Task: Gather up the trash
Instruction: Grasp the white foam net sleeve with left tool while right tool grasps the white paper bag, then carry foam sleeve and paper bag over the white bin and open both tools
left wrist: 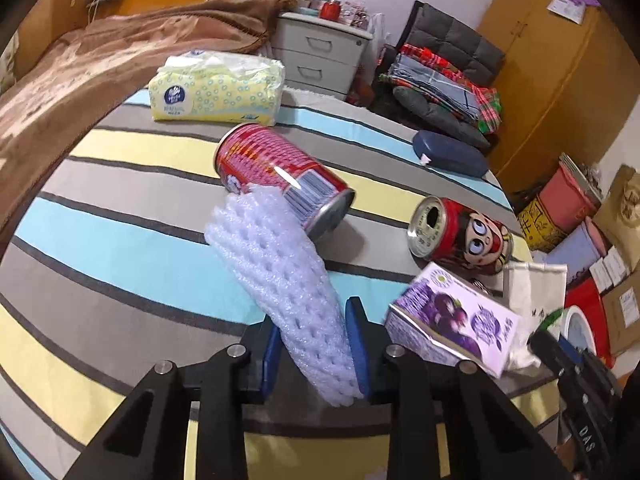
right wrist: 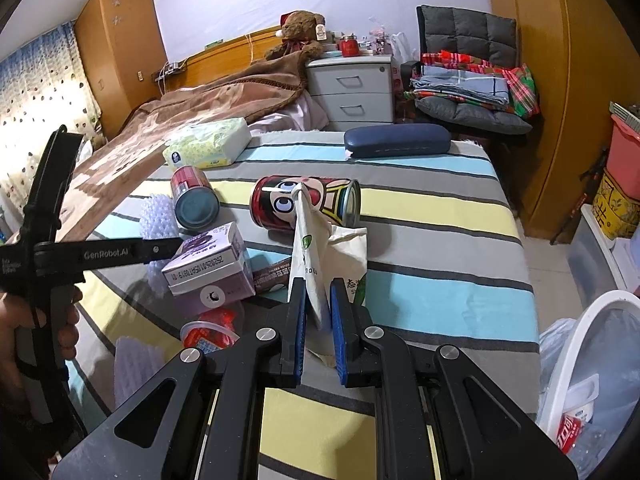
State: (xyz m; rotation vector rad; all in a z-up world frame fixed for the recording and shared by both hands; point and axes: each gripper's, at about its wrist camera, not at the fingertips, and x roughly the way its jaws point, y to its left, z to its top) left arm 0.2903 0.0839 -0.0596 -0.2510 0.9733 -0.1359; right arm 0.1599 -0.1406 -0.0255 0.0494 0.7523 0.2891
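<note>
The left tongs (left wrist: 316,344) squeeze a white foam net (left wrist: 276,276) that leans on a red can (left wrist: 280,176) in the middle of the bed (left wrist: 120,208). The right tongs (right wrist: 318,312) pinch a white wrapper (right wrist: 312,248) near the bed's right edge, beside a purple carton (right wrist: 212,268) and a cartoon can (right wrist: 304,200).

"GenRobot.AI" runs along the left claw's arm (right wrist: 108,254); "DAS" on the right claw's body (left wrist: 588,438); the purple carton (right wrist: 208,268) bears an upside-down date code.

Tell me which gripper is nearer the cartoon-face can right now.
Right, though only by a hedged margin. The right gripper, shut on a white wrapper, sits just short of the cartoon-face can. The left gripper, shut on foam netting, is off to that can's side.
</note>
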